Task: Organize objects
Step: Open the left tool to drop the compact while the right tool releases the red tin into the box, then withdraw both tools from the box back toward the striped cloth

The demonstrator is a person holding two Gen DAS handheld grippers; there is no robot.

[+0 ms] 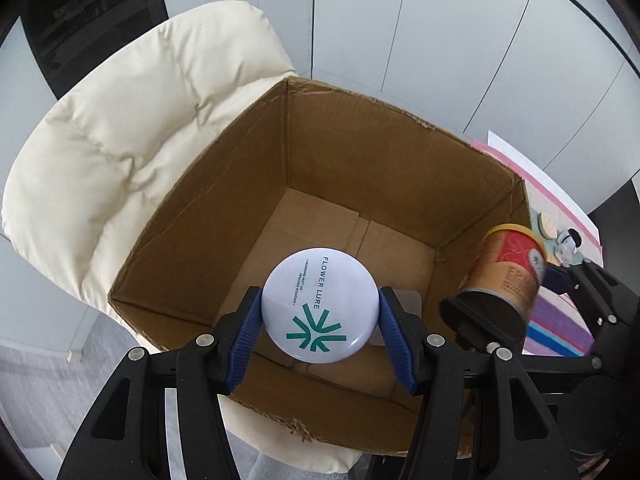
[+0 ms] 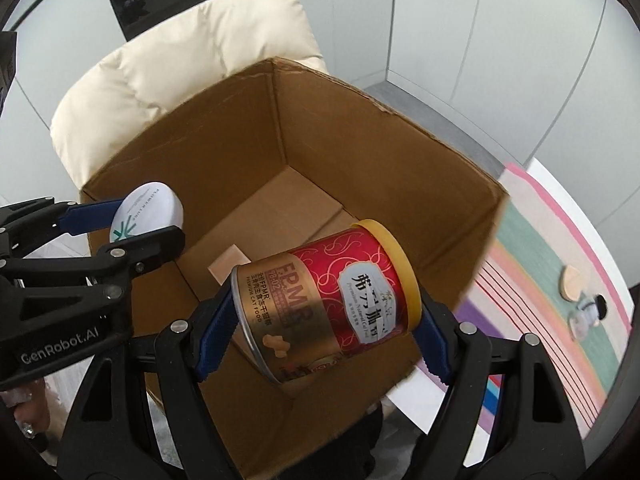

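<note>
My left gripper (image 1: 320,312) is shut on a round white powder compact (image 1: 320,304) with a green logo, held above the open cardboard box (image 1: 360,148). The compact also shows in the right wrist view (image 2: 146,210). My right gripper (image 2: 324,312) is shut on a red and gold cat food can (image 2: 324,304) with a yellow lid, held on its side over the box (image 2: 400,152). The can also shows in the left wrist view (image 1: 506,268), over the box's right wall. The box floor holds only a strip of tape (image 2: 228,264).
The box sits on a cream padded chair (image 1: 120,152). To the right is a table with a striped mat (image 2: 540,264), on which lie a round wooden disc (image 2: 572,282) and a small figurine (image 2: 588,312). Grey wall panels stand behind.
</note>
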